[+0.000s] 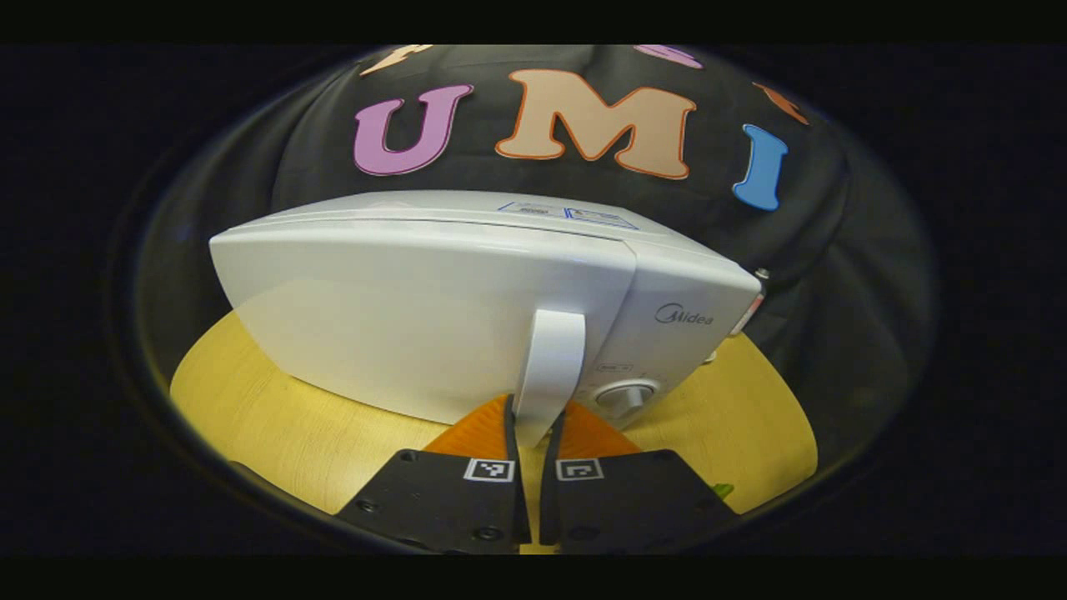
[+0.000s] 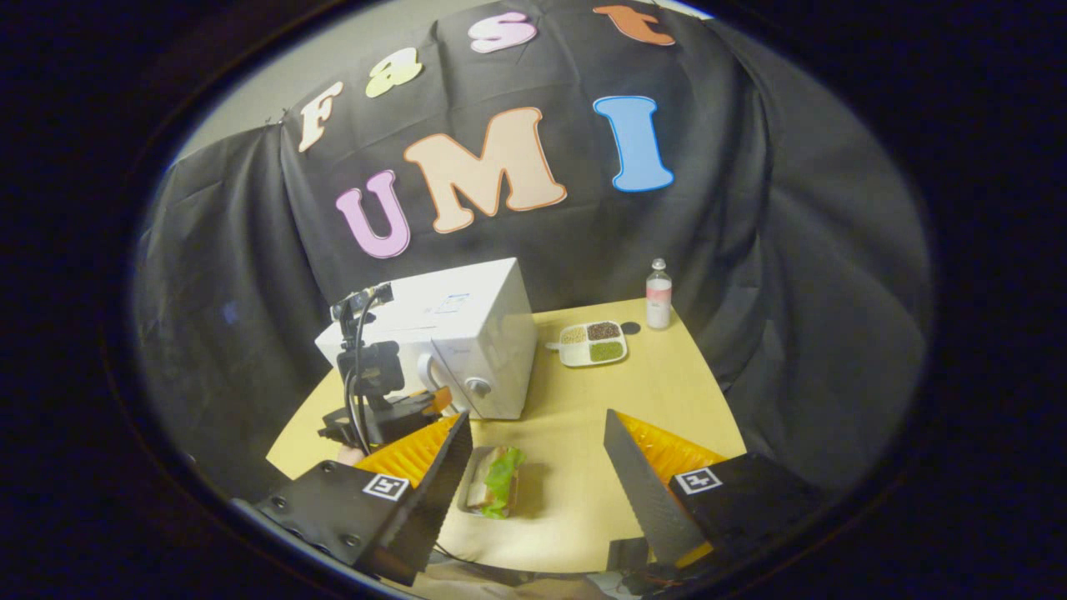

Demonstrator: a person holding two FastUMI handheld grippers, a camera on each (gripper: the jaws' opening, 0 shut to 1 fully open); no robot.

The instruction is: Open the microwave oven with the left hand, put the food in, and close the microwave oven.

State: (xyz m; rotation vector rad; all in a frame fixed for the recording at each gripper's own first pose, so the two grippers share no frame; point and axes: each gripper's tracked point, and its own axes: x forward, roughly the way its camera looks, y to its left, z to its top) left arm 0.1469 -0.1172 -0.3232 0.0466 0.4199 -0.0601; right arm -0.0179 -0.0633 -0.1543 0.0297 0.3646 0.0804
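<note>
The white microwave (image 1: 417,317) stands on the wooden table with its door flush against the control panel. My left gripper (image 1: 533,417) is shut on the lower end of the white door handle (image 1: 552,358), one orange-backed finger on each side. In the right gripper view the microwave (image 2: 479,333) is at centre left, with the left gripper (image 2: 417,408) at its front. A sandwich with lettuce (image 2: 498,482) lies on a small tray near the table's front. My right gripper (image 2: 536,421) hovers open above and just right of the sandwich, holding nothing.
A divided dish of grains (image 2: 593,342) and a small bottle (image 2: 658,293) stand at the table's (image 2: 583,400) far right, beside the microwave. The microwave's knob (image 1: 629,396) sits right of the handle. Black cloth walls close in behind.
</note>
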